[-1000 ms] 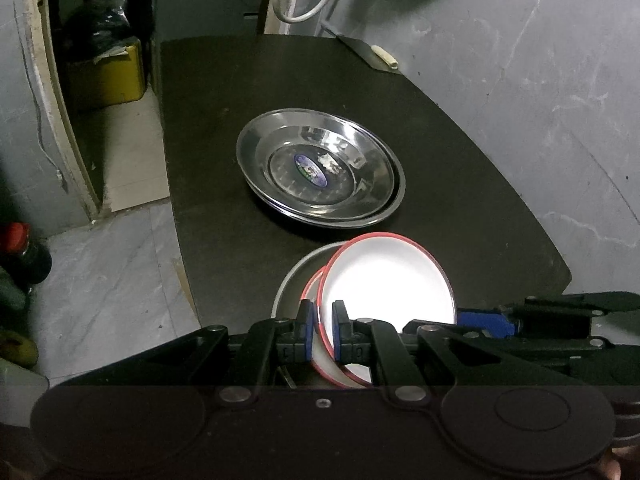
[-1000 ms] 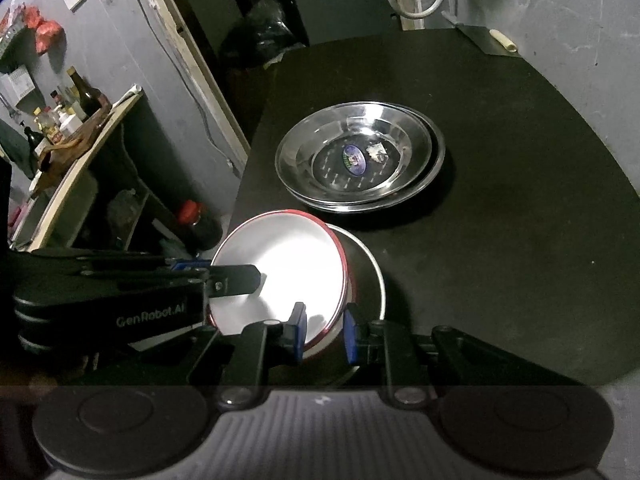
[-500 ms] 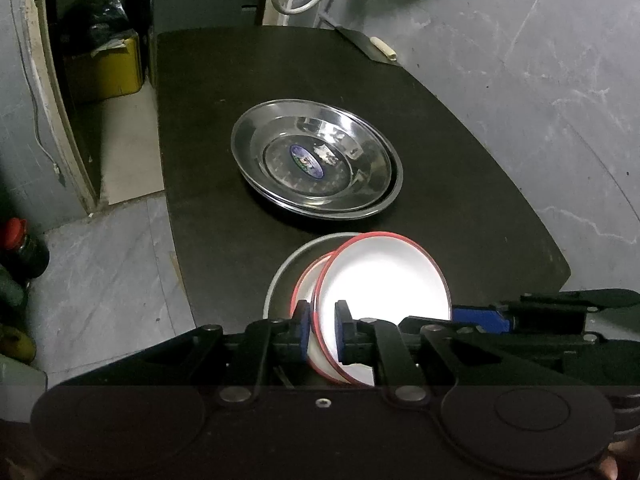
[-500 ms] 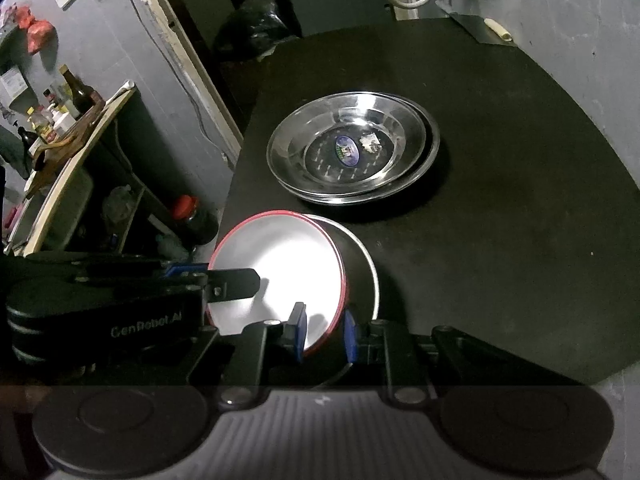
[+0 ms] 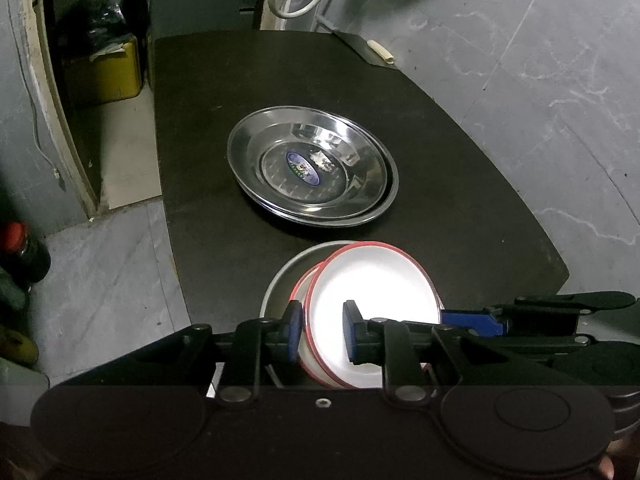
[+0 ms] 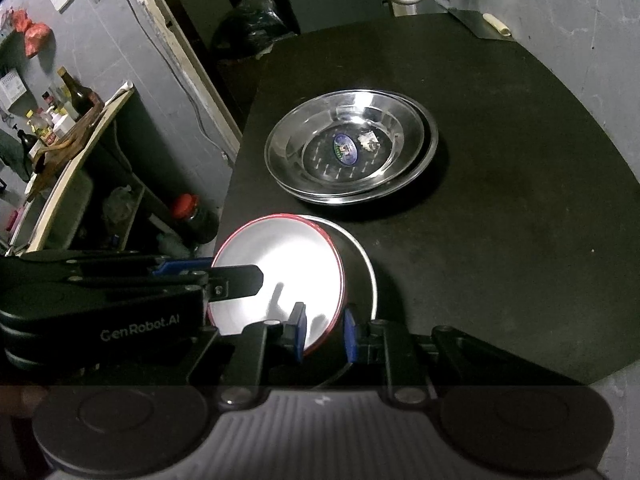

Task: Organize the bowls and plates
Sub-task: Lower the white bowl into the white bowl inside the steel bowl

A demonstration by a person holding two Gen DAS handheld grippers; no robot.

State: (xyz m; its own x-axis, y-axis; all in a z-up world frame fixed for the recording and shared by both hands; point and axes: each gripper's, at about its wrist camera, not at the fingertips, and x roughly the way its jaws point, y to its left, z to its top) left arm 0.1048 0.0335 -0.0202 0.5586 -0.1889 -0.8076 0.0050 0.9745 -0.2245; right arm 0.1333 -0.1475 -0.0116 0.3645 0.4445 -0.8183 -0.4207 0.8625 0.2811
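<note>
left gripper (image 5: 322,330): jaws have just been opening – now apart, bowl rim between the pads, the right pad off it; whether the left one touches, cannot tell
right gripper (image 6: 324,330): clamped on the opposite rim of the same bowl
white bowl (image 5: 372,300): red rim, tilted, held at the near edge of the table, nested in another red-rimmed bowl
grey bowl (image 6: 362,264): under those two, on the table, part hidden
table (image 5: 460,216): dark top, rounded near end
steel plates (image 5: 312,164): stacked mid-table, just beyond the bowls – sticker in the top one
knife (image 6: 480,20): on the far corner of the table
</note>
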